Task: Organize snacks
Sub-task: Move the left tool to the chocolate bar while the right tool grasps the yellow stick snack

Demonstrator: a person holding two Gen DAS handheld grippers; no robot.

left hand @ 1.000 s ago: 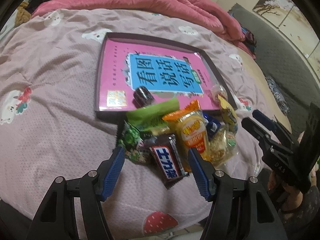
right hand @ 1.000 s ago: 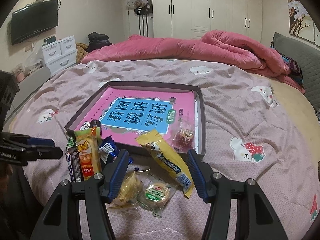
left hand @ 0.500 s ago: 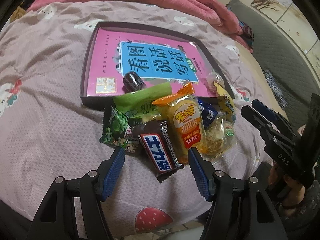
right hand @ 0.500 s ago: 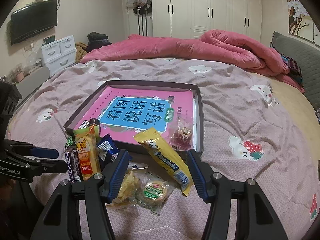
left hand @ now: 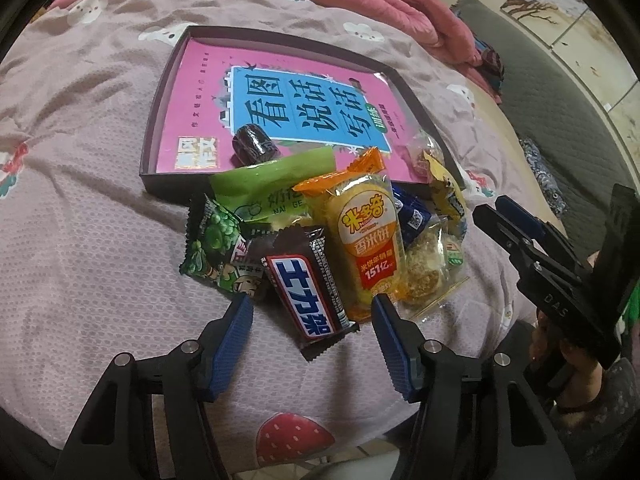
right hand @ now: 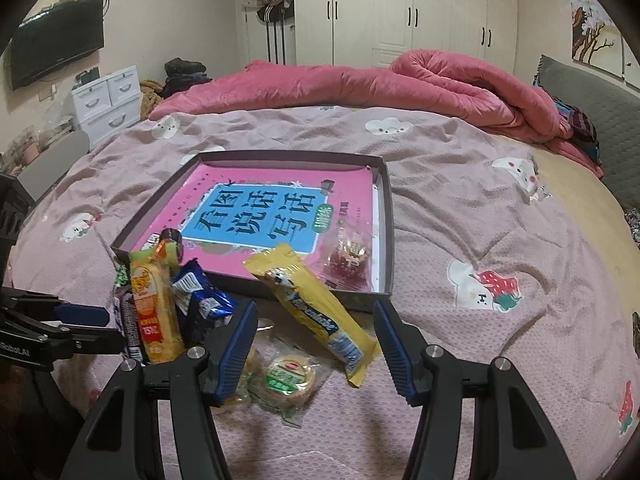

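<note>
A pile of wrapped snacks lies on a pink bedspread, just in front of a shallow dark tray that holds a pink book with a blue title panel of large Chinese characters.

The left gripper points down at the near edge of the pile. Its blue-padded jaws are closing, with the tail of a dark chocolate bar lying between them — the pads do not yet press on it. The bar's blue label shows bold white Chinese characters. Just beside it stands an orange-and-yellow rice cracker pack, marked "151亿" on a red band. A green pack reading "NAI GE" and a dark green pea snack bag lie to the left of the bar.

The right gripper hovers with its jaws apart and empty, over a long yellow packet that leans on the tray's front wall, and a round cake in clear wrap with a green label. Its lettering is too blurred to read.

Two items already sit in the tray: a small dark candy and a clear-wrapped sweet.

The step in hand looks like the pick of the chocolate bar. Next, the left jaws likely need to close firmly across the bar's width, lift it free of the neighbouring packs, and carry it over the tray wall.
</note>
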